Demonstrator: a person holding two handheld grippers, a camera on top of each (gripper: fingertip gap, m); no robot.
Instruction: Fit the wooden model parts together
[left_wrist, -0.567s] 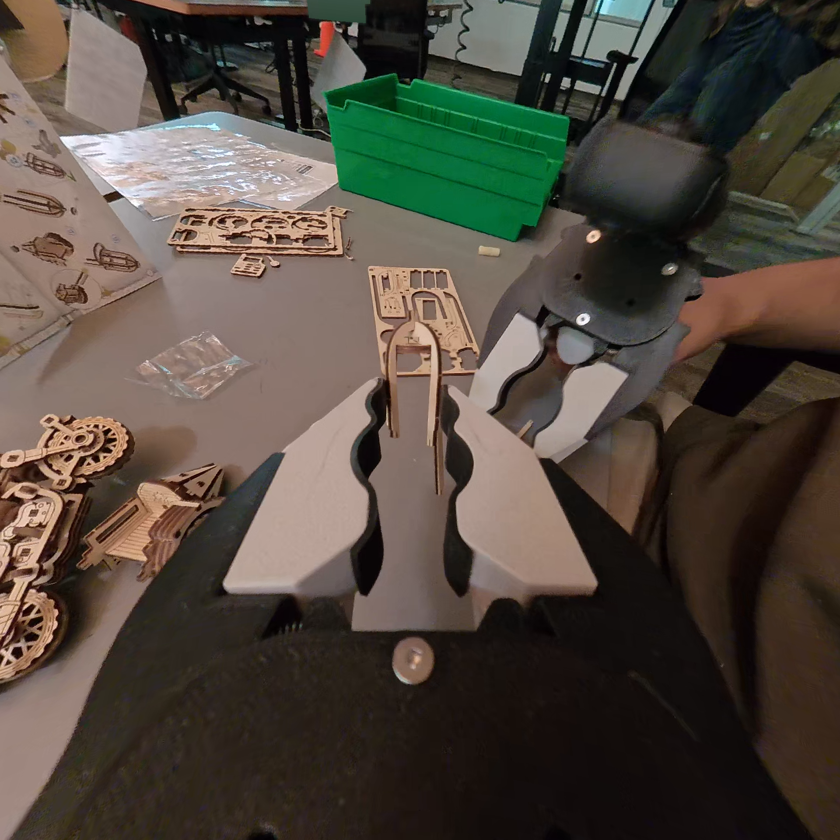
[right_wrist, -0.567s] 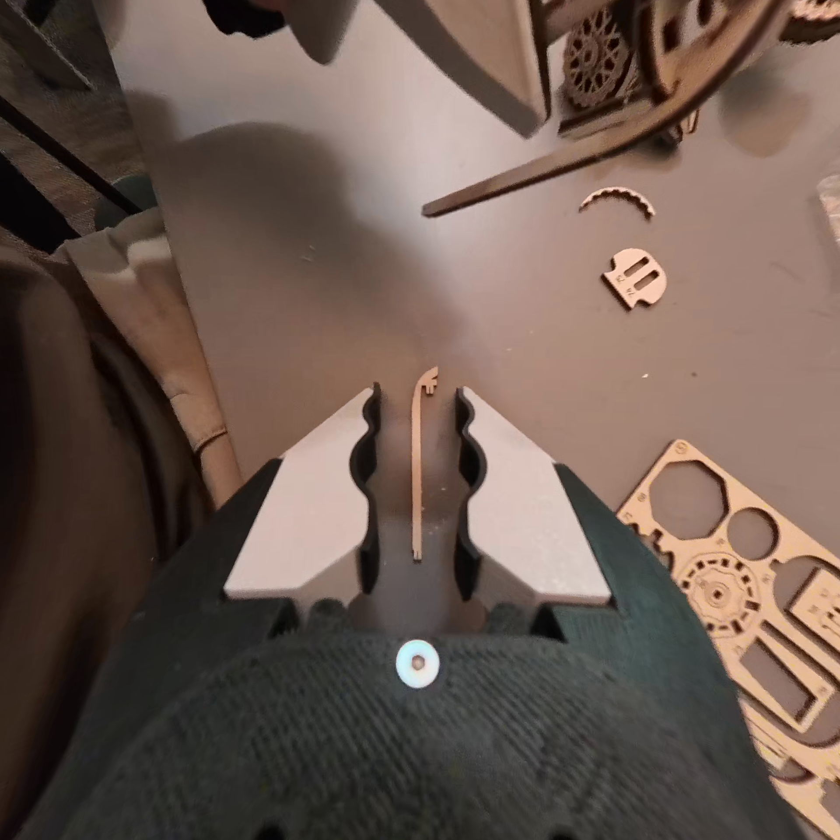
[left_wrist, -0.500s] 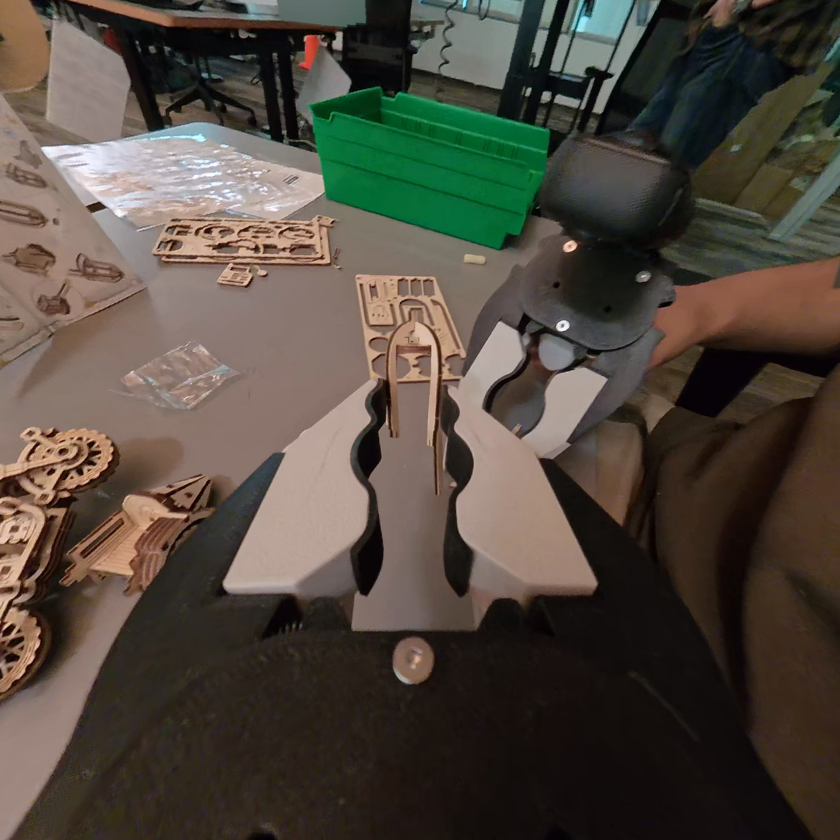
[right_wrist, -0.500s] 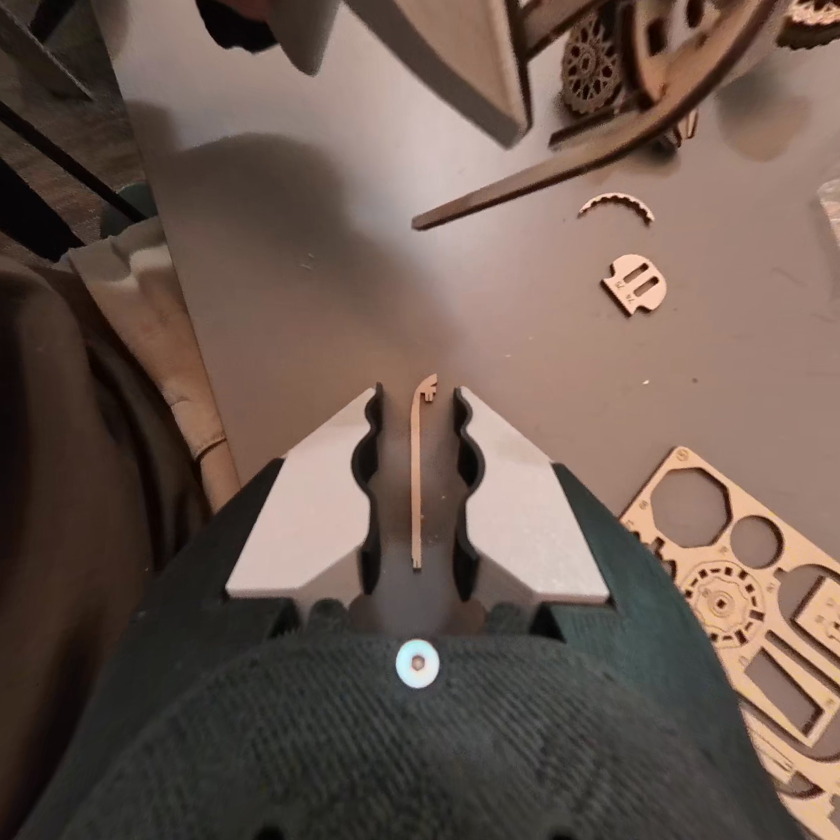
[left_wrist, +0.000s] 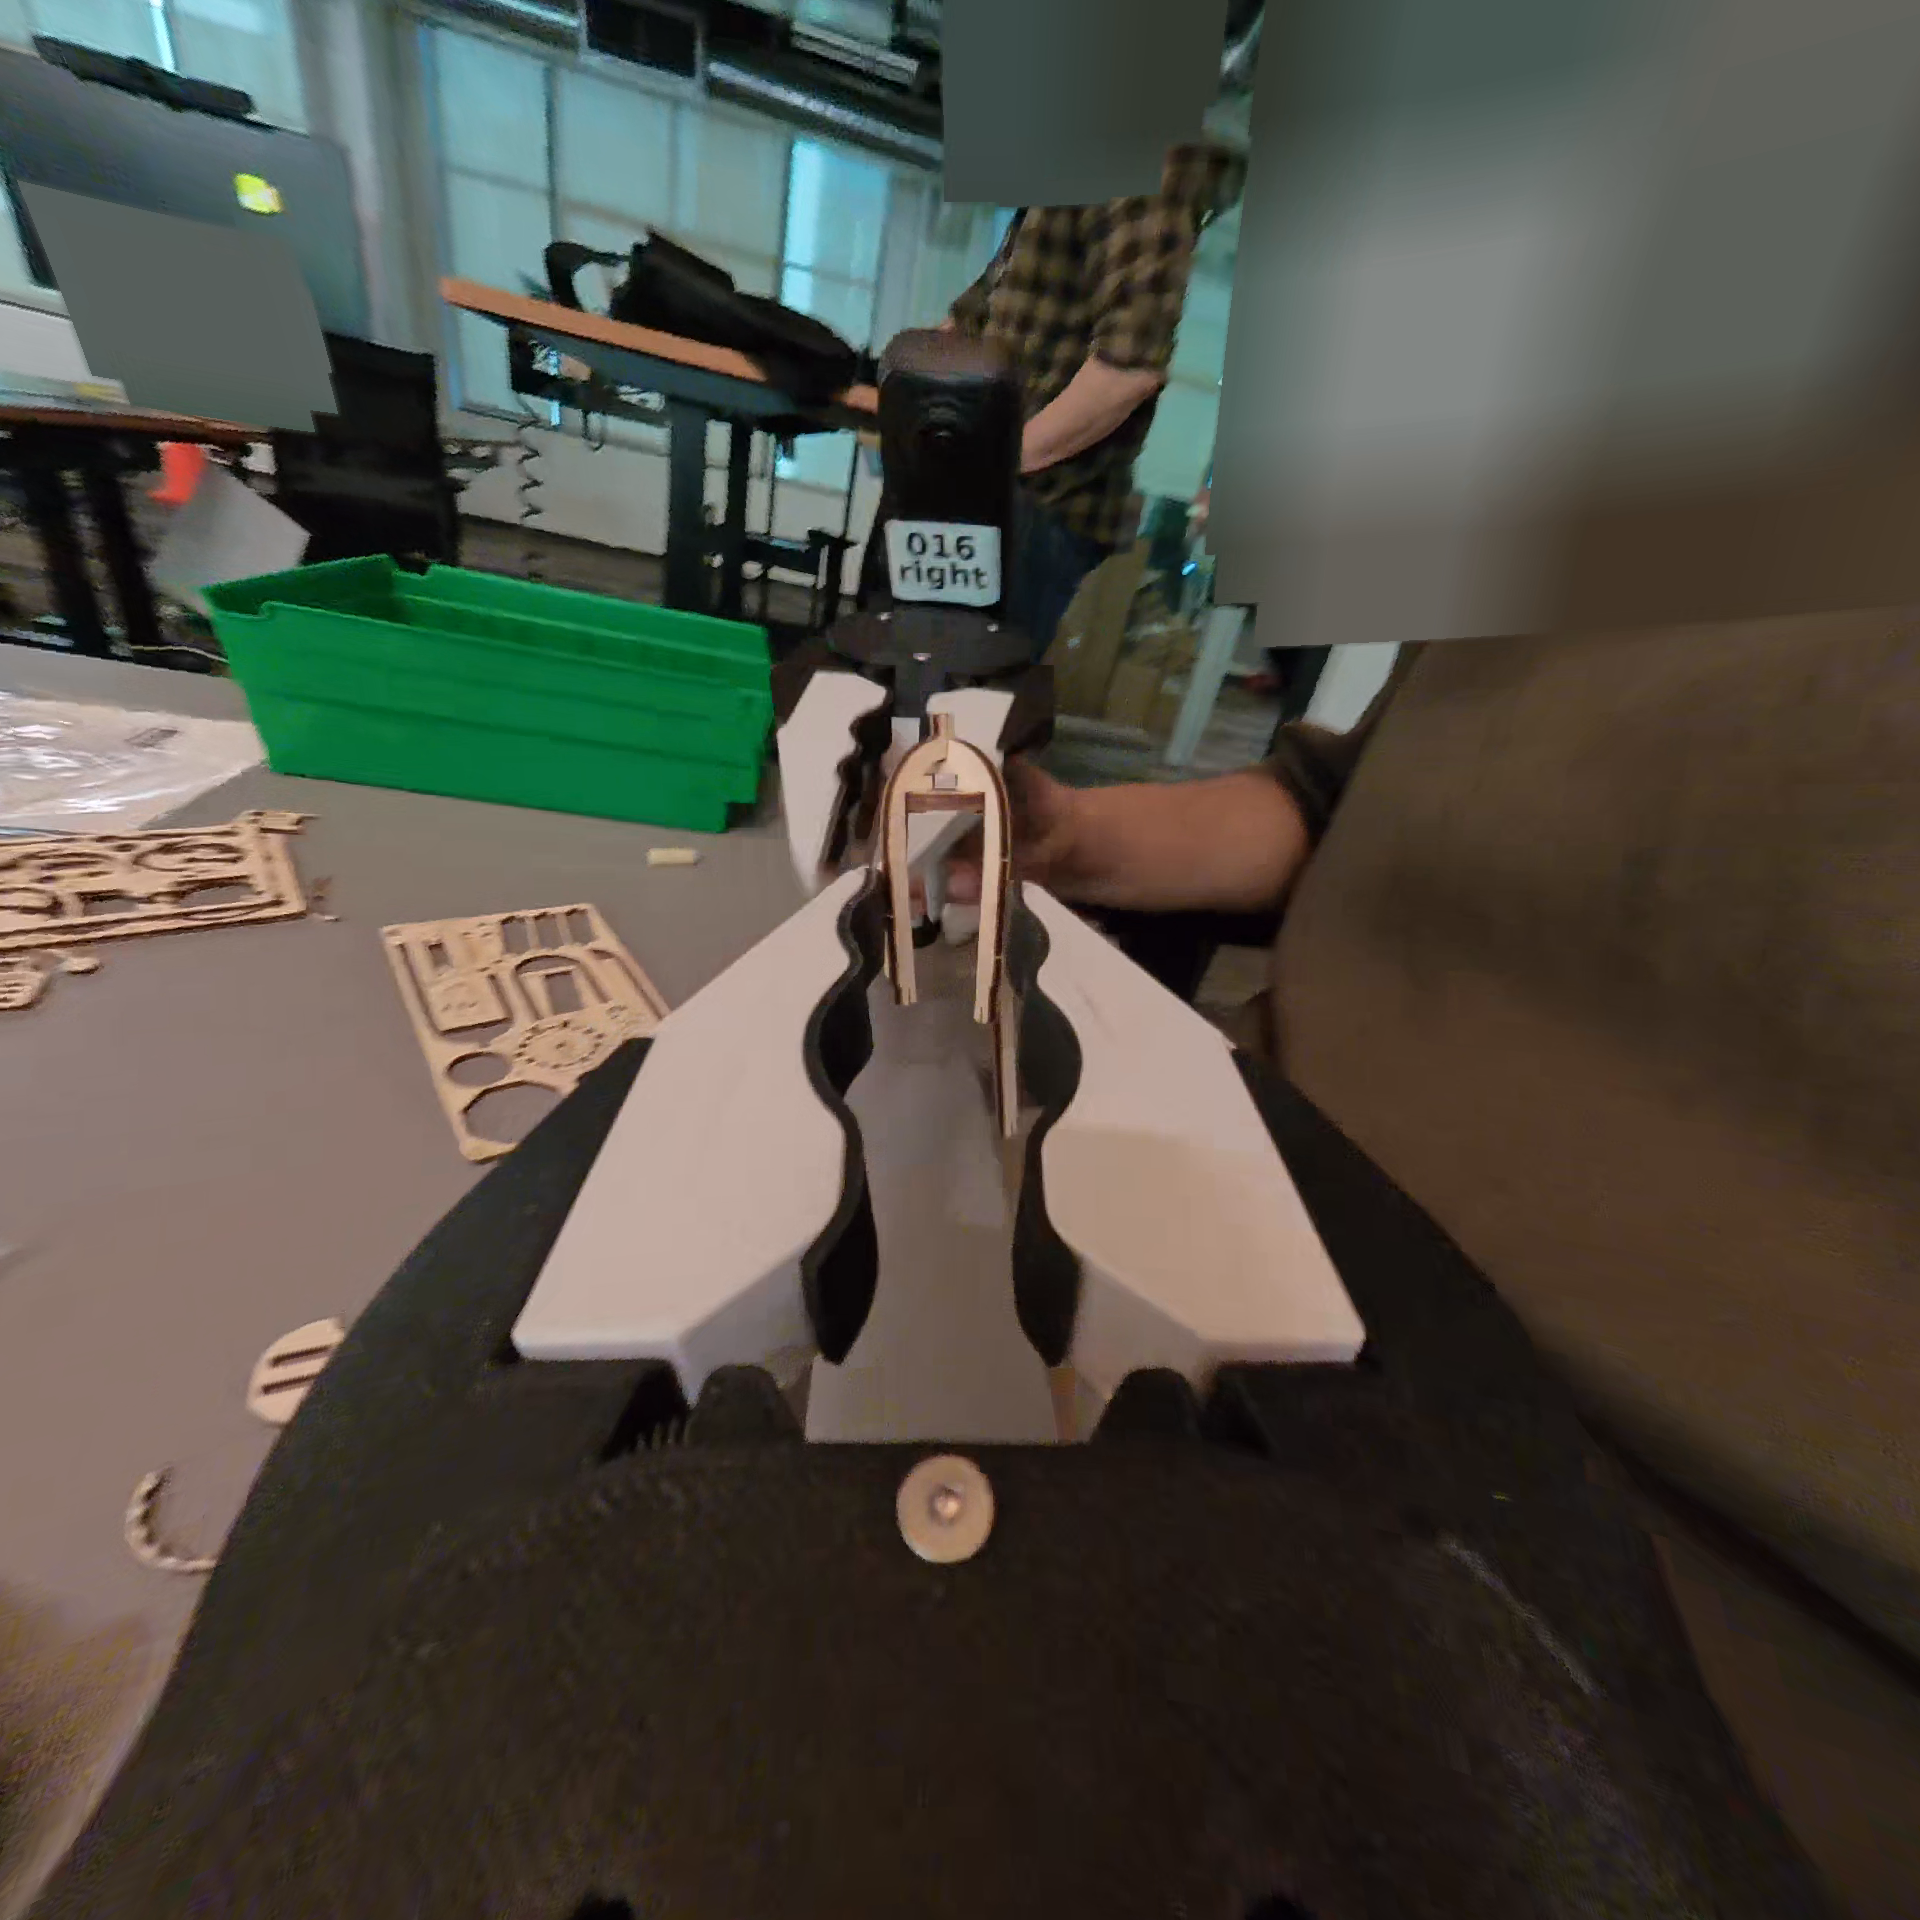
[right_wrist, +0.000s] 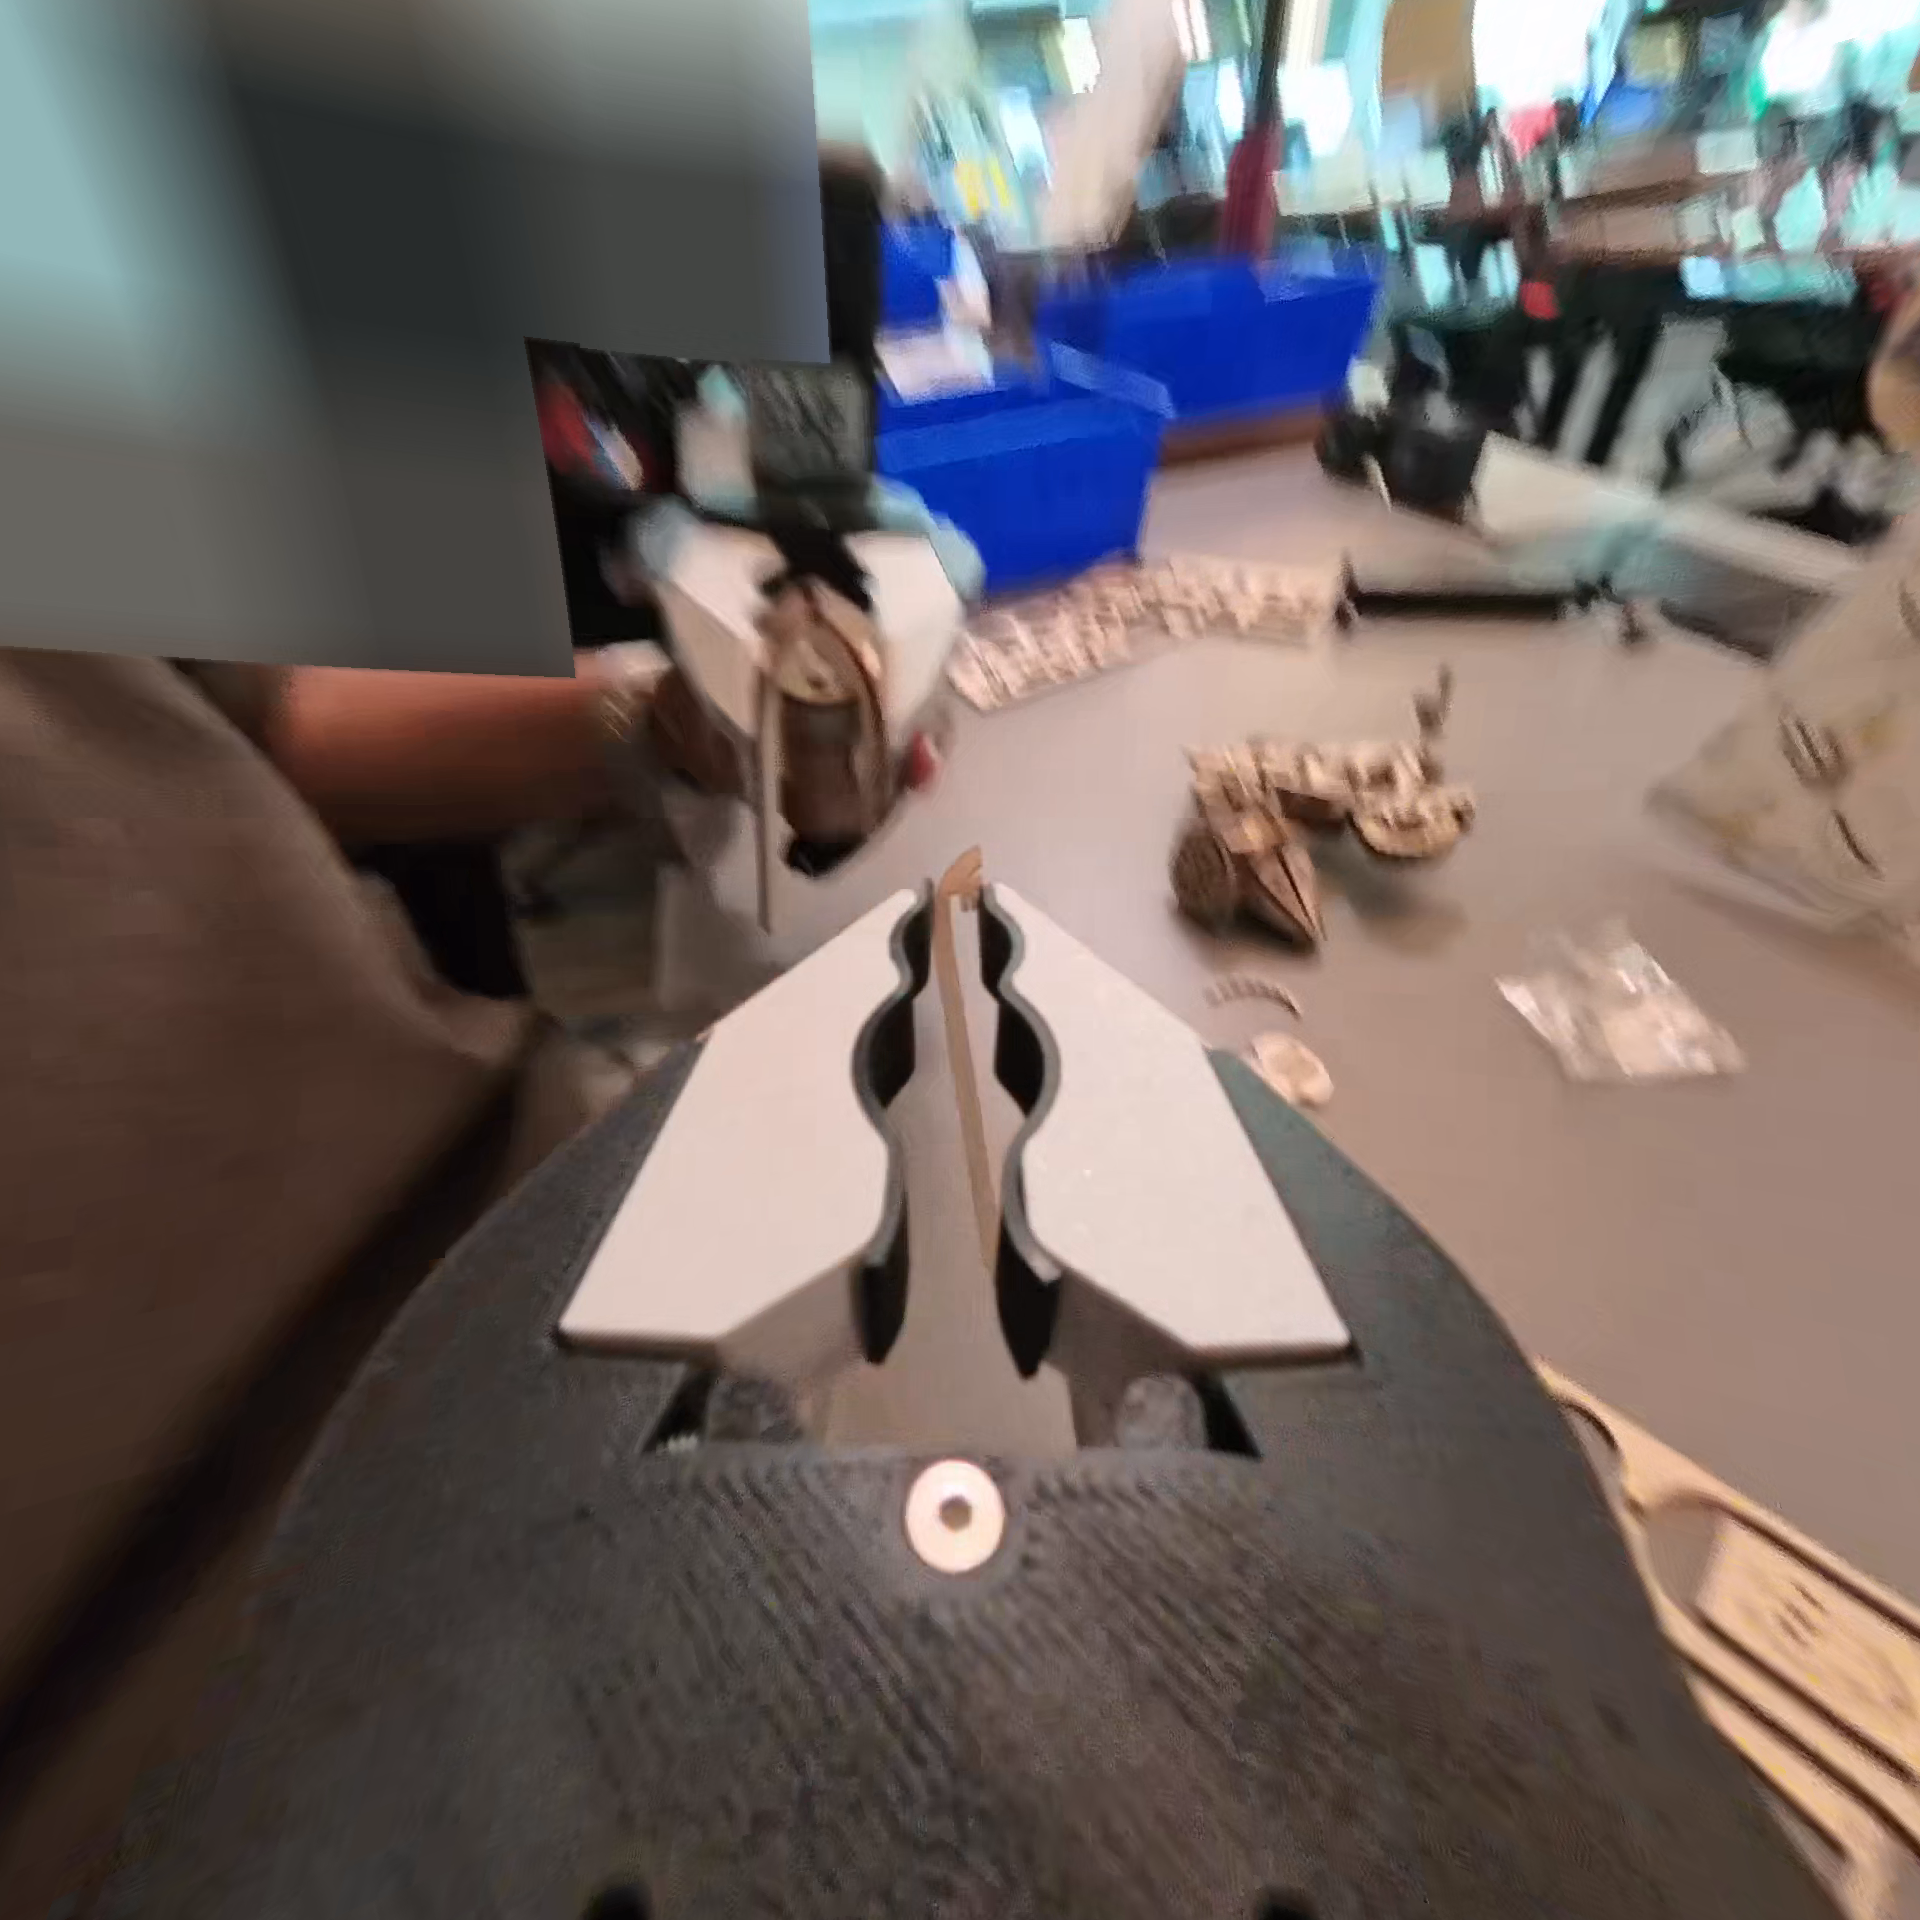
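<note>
My left gripper (left_wrist: 940, 899) is shut on a U-shaped wooden arch part (left_wrist: 943, 831), held upright at its fingertips above the grey table (left_wrist: 260, 1091). My right gripper (right_wrist: 961, 899) is shut on a thin curved wooden strip (right_wrist: 961, 1039) that sticks out past its fingertips. The two grippers face each other above the table's near edge. The right gripper (left_wrist: 904, 769) shows just behind the arch in the left wrist view. The left gripper (right_wrist: 810, 644) with the arch shows, blurred, ahead and to the left in the right wrist view.
A green bin (left_wrist: 488, 675) stands at the back. Punched wooden sheets (left_wrist: 520, 1008) and small loose parts (left_wrist: 296, 1382) lie to the left. Assembled wooden models (right_wrist: 1299, 821), a plastic bag (right_wrist: 1621, 1013) and another sheet (right_wrist: 1766, 1610) lie on the table. A person's body fills the near side.
Both grippers have tilted up from pointing down at the table to level and now face each other. The held arch and strip have come closer together.
</note>
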